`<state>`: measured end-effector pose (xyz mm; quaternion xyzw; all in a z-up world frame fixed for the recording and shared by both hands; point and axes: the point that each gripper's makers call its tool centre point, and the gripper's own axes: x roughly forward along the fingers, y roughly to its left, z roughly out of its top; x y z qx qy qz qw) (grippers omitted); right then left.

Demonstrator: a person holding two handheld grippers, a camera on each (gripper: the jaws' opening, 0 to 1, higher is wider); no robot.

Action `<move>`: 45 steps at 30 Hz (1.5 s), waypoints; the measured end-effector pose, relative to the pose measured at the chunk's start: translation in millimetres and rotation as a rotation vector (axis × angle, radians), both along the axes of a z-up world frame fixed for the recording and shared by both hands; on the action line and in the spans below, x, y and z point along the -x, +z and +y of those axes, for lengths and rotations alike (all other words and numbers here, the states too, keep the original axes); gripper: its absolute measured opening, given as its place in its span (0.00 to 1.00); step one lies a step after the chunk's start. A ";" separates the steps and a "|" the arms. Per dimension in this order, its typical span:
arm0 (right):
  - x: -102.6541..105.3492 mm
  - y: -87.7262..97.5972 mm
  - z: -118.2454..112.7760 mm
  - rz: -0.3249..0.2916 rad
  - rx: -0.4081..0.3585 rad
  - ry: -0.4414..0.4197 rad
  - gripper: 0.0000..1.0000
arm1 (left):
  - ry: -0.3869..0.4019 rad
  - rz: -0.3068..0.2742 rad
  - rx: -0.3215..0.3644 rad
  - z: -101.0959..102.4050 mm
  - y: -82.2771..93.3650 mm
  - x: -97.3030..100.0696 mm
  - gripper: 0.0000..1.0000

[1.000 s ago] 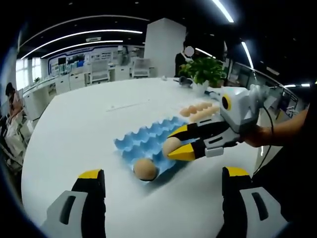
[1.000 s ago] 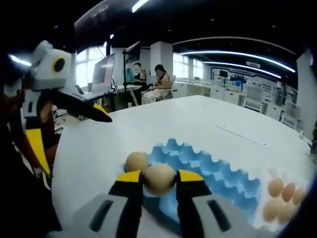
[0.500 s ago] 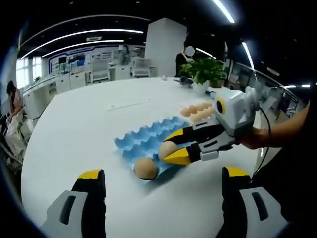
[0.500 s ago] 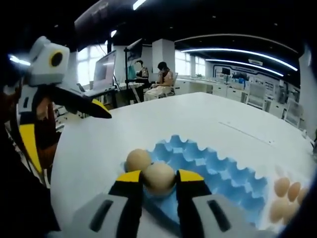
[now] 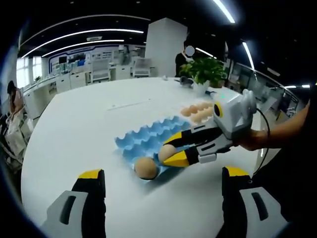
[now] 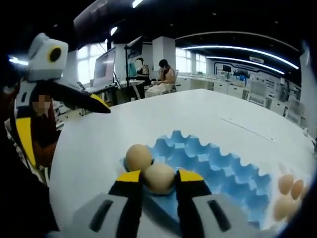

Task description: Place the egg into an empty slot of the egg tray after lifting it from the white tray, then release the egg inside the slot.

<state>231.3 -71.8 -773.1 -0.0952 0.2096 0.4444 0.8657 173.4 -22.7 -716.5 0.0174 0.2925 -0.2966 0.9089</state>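
One broad white round counter carries everything, set in an open office with ceiling light strips, a white pillar and a green potted plant at 1 o'clock in the left gripper view. Seated people show at far desks in the right gripper view.

On the counter lies a blue moulded egg tray. One brown egg sits in a corner slot at its near end. Beside it, a second brown egg, the held egg, is low over the neighbouring slot, clamped between the yellow-tipped jaws of the right tool; whether it touches the slot bottom I cannot tell. From the left gripper view that right tool reaches in from 3 o'clock. Beyond the blue tray, several more eggs lie together on a white tray.

The left tool hangs well apart from the trays, jaws wide, holding nothing.
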 end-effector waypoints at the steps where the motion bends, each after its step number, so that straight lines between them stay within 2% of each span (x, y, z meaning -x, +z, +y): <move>1: 0.5 -0.2 -0.1 -0.004 -0.001 0.000 0.26 | 0.000 -0.001 0.001 0.0 0.1 -0.2 0.99; 12: 5.3 -1.5 2.6 -0.022 0.000 0.023 0.26 | 0.003 0.009 0.001 1.2 -1.8 -1.9 0.98; 21: 7.6 -4.3 3.0 -0.068 0.046 0.055 0.26 | -0.006 0.000 -0.003 -0.7 0.0 -3.5 0.98; 32: 10.6 -3.5 -0.2 -0.064 0.027 0.050 0.27 | -0.013 -0.003 -0.001 -2.0 1.2 -2.6 0.98; 36: 13.9 -4.5 -8.3 -0.023 0.011 0.022 0.28 | -0.012 -0.006 0.004 -3.2 2.5 -2.7 0.98; 38: 14.4 1.4 -14.4 -0.014 -0.023 -0.005 0.27 | -0.007 -0.006 0.016 -3.1 3.7 -3.0 0.98; 45: 7.5 12.7 -46.4 -0.022 -0.050 -0.101 0.26 | 0.000 -0.001 0.027 -2.2 4.2 -2.9 0.98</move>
